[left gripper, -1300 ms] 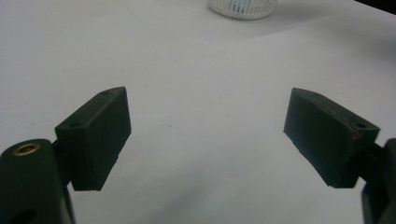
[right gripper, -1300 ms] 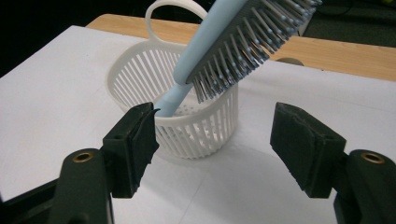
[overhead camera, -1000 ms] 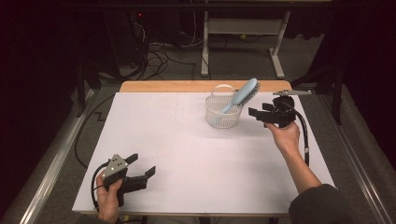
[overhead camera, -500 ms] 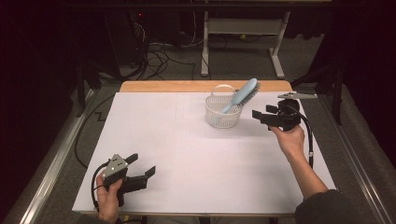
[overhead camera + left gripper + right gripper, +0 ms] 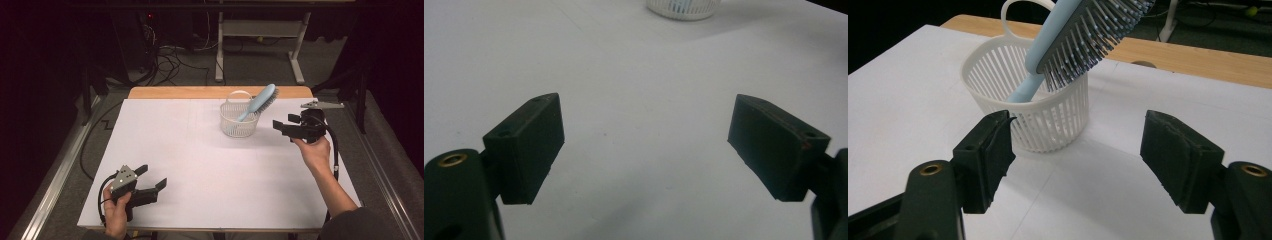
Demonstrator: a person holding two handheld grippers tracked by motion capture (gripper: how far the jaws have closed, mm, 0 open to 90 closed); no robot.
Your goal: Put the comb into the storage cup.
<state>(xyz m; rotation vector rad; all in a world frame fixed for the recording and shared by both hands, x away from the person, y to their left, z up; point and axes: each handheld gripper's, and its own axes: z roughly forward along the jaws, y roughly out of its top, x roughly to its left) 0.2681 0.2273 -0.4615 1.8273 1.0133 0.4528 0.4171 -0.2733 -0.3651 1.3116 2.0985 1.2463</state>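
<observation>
Your right gripper (image 5: 280, 126) has drawn back rightward from the basket (image 5: 239, 122), its jaws just opening, now wide and empty. The hairbrush (image 5: 260, 101) stands handle-down inside, released: placement looks complete. Your left gripper (image 5: 150, 182) rests near-left, wide, empty.

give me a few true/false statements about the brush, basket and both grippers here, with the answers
1. The hairbrush stands handle-down in the white basket. True.
2. The right gripper grips the hairbrush. False: its jaws have just been opening, nothing is between them, and it sits beside the basket.
3. The left gripper is open over bare white table. True.
4. The basket lies tipped on its side. False: it stands upright.
5. The brush's bristle head is inside the basket. False: it sticks out above the rim.
</observation>
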